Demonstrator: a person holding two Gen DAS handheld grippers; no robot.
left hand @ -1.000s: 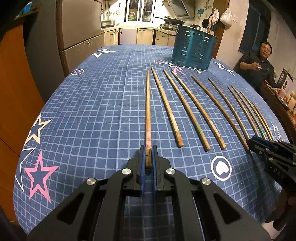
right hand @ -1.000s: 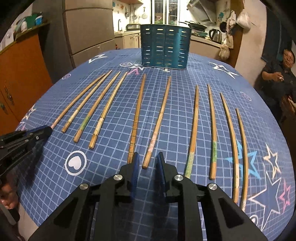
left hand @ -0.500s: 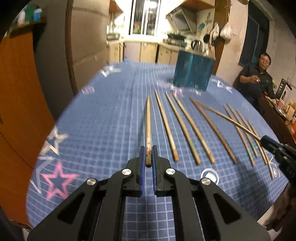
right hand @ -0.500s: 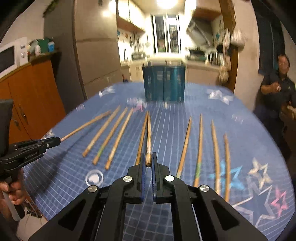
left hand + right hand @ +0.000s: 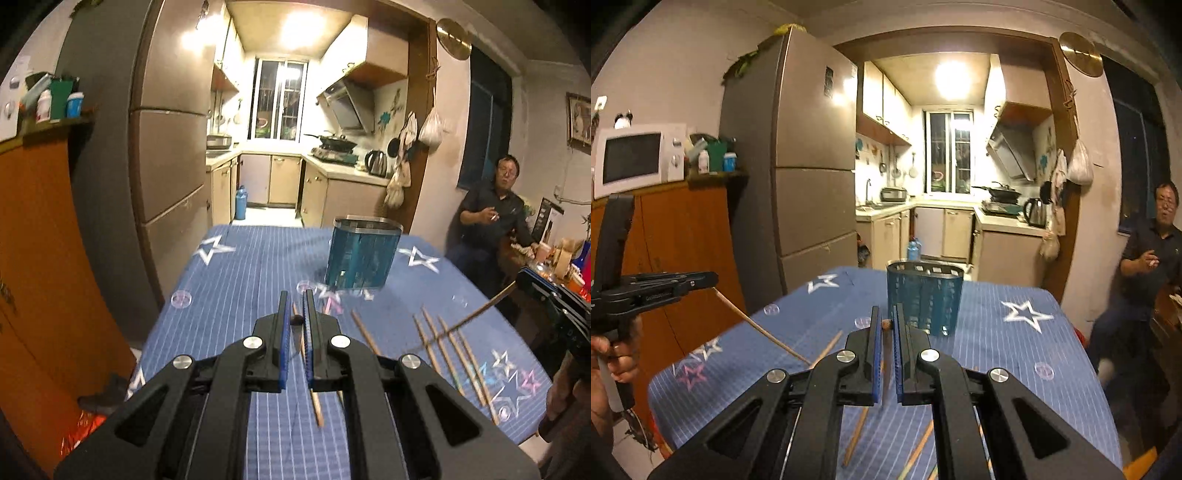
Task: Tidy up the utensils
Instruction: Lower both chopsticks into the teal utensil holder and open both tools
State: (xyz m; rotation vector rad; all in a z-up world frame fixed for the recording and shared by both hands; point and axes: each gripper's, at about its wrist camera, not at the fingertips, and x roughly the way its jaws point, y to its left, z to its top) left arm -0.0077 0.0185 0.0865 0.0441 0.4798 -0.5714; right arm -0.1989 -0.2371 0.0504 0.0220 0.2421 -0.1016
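Note:
My left gripper is shut on a wooden chopstick, lifted high above the blue table. From the right wrist view that chopstick hangs down from the left gripper. My right gripper is shut on another chopstick; the left wrist view shows it slanting down from the right gripper. The teal perforated utensil holder stands at the table's far side, also in the right wrist view. Several chopsticks lie on the cloth.
The star-patterned blue tablecloth covers the table. A tall fridge and an orange cabinet stand left. A seated man is at the right. The kitchen lies beyond.
Both grippers have risen well above the table, each lifting its chopstick off the cloth; the views now tilt up toward the kitchen. The right gripper closed on its chopstick a second ago.

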